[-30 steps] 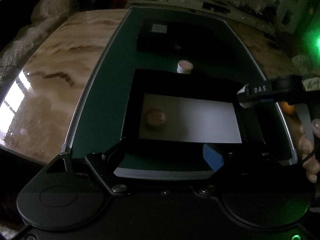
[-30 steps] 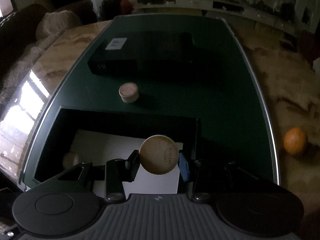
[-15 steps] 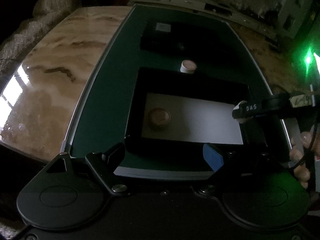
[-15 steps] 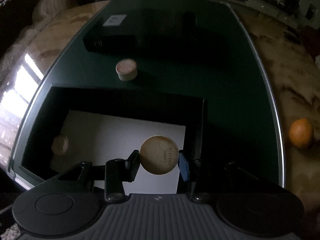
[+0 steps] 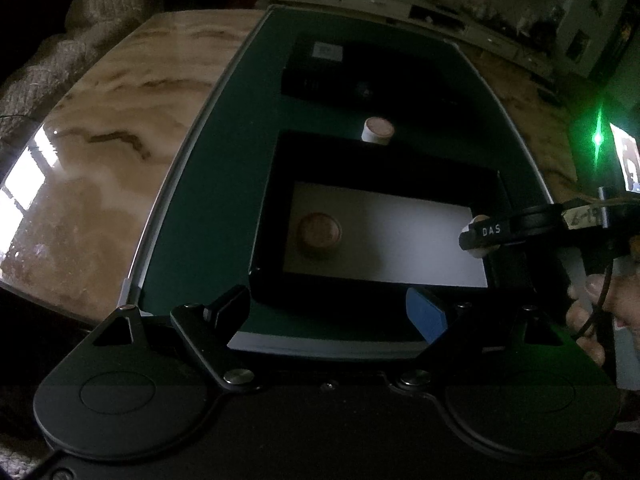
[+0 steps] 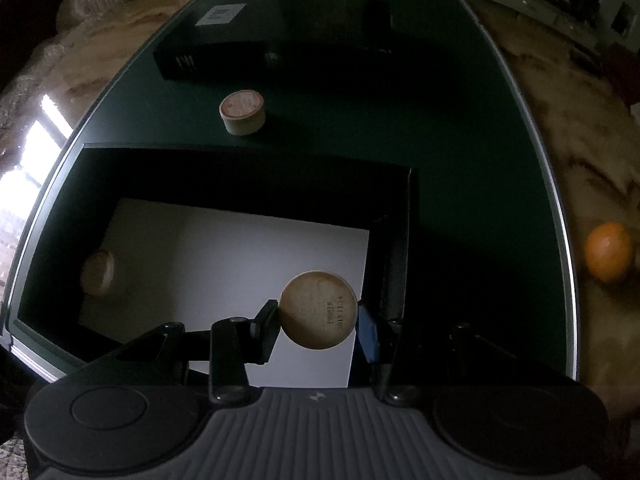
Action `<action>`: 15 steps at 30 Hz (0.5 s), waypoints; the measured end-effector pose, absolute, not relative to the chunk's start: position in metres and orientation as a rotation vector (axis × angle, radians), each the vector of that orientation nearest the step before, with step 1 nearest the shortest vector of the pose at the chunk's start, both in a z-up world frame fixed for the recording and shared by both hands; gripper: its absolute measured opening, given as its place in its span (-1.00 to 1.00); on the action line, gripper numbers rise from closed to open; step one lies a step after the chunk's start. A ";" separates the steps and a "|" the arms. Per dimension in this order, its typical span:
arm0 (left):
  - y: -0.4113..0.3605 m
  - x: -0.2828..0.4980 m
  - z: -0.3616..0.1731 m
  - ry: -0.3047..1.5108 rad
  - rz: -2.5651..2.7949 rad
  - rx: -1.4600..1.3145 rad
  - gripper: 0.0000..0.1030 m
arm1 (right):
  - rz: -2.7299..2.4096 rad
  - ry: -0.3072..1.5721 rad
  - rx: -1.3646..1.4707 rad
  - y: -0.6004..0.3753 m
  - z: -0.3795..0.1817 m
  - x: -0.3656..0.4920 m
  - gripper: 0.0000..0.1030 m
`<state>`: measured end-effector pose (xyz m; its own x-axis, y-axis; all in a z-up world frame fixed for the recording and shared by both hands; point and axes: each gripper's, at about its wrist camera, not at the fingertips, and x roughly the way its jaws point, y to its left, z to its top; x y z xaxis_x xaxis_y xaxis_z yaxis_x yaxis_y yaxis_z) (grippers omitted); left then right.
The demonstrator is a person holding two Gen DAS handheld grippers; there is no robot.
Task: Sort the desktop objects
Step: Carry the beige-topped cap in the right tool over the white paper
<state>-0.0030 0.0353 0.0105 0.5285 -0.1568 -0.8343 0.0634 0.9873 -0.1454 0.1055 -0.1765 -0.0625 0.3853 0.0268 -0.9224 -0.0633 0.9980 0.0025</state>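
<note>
My right gripper (image 6: 318,314) is shut on a round tan container (image 6: 319,310) whose bottom bears stamped dates; it hangs over the right part of an open black box (image 6: 52,200) with a white floor. A second round container (image 5: 320,231) lies in the box at its left, also seen as the container (image 6: 97,272) in the right wrist view. A third one (image 6: 242,112) stands on the green mat just behind the box. My left gripper (image 5: 332,312) is open with nothing between its fingers, near the box's front edge. The right gripper (image 5: 480,236) shows at the box's right side.
A flat black case (image 6: 224,48) with a white label lies at the back of the green mat (image 6: 460,140). An orange (image 6: 608,251) rests on the marble table (image 5: 104,160) right of the mat. A person's hand (image 5: 600,312) holds the right gripper.
The right gripper has carried the tan container forward and down over the box's white floor. The left gripper has risen and drawn back slightly.
</note>
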 end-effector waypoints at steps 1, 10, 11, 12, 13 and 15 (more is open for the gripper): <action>0.035 -0.003 0.010 1.007 -0.132 -0.100 0.66 | 0.056 1.175 -0.036 -0.177 -0.063 0.106 -0.14; 0.036 -0.003 0.010 1.006 -0.136 -0.101 0.66 | 0.052 1.189 -0.042 -0.176 -0.069 0.107 -0.14; 0.036 -0.003 0.010 1.006 -0.136 -0.101 0.66 | 0.052 1.189 -0.043 -0.175 -0.070 0.107 -0.14; 0.036 -0.003 0.010 1.006 -0.136 -0.101 0.66 | 0.052 1.190 -0.043 -0.175 -0.070 0.108 -0.14; 0.036 -0.003 0.010 1.007 -0.136 -0.101 0.66 | 0.051 1.191 -0.044 -0.175 -0.071 0.108 -0.14; 0.037 -0.002 0.010 1.007 -0.136 -0.102 0.66 | 0.050 1.194 -0.046 -0.174 -0.072 0.109 -0.14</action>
<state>-0.0023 0.0368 0.0098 0.5271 -0.1603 -0.8346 0.0664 0.9868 -0.1476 0.1088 -0.1741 -0.0723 0.3666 0.0147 -0.9302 -0.0631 0.9980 -0.0091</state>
